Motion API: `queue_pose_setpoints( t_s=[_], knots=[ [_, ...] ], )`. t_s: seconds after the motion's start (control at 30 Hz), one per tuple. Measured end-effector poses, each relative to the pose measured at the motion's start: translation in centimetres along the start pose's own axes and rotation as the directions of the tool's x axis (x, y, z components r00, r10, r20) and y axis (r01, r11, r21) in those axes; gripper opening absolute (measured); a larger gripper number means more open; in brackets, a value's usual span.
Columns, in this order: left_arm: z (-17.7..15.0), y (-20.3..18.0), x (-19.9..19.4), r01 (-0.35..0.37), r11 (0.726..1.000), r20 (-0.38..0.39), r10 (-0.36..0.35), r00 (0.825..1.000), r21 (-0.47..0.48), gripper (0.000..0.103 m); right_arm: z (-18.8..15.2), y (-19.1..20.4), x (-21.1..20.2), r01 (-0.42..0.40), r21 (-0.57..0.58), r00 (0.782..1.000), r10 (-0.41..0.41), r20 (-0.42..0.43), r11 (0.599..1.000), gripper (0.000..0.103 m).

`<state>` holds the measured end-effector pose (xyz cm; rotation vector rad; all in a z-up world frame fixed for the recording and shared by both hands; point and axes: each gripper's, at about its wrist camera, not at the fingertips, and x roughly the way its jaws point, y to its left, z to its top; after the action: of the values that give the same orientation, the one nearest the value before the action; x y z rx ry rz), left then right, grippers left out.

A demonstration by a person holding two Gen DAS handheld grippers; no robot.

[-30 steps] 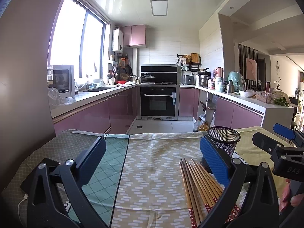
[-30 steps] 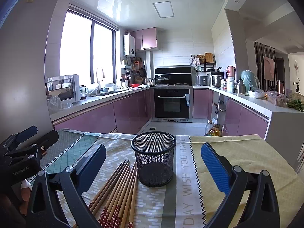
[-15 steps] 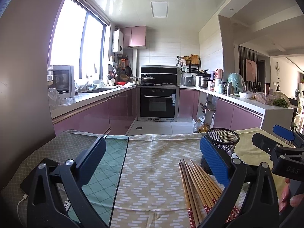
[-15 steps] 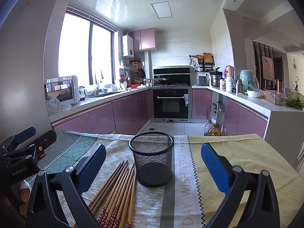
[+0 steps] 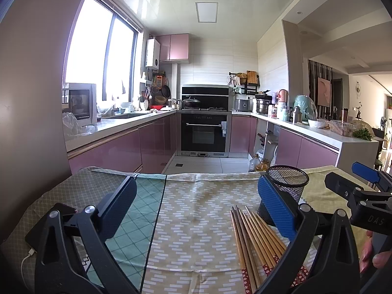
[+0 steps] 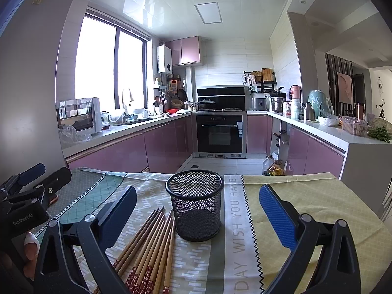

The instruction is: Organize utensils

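We logged the task as unstarted: one empty black wire-mesh cup [image 6: 195,205] stood on the cloth-covered counter [image 6: 306,196], roughly nine red-tipped wooden chopsticks [image 6: 149,247] lay loose just beside it, and left hand-held gripper [image 5: 196,213] and right hand-held gripper [image 6: 198,215] gaped wide, holding nothing.

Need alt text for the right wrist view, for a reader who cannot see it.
An empty black mesh cup stands on a patterned tablecloth, with a bundle of wooden chopsticks lying just left of it. The open right gripper frames the cup, holding nothing; the left gripper shows at the left edge, a kitchen behind.
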<state>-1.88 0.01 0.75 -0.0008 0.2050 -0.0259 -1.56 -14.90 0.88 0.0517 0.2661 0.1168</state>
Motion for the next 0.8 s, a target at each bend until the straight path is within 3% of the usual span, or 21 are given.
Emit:
queue_pose_setpoints(
  t_s=[0.8],
  knots=[
    [0.0,0.02,0.06,0.001,1.0,-0.003,-0.001,1.0,0.0,0.097,-0.16,0.05,0.01,-0.003,0.0,1.0,0.003,-0.003,1.0,0.097]
  ],
)
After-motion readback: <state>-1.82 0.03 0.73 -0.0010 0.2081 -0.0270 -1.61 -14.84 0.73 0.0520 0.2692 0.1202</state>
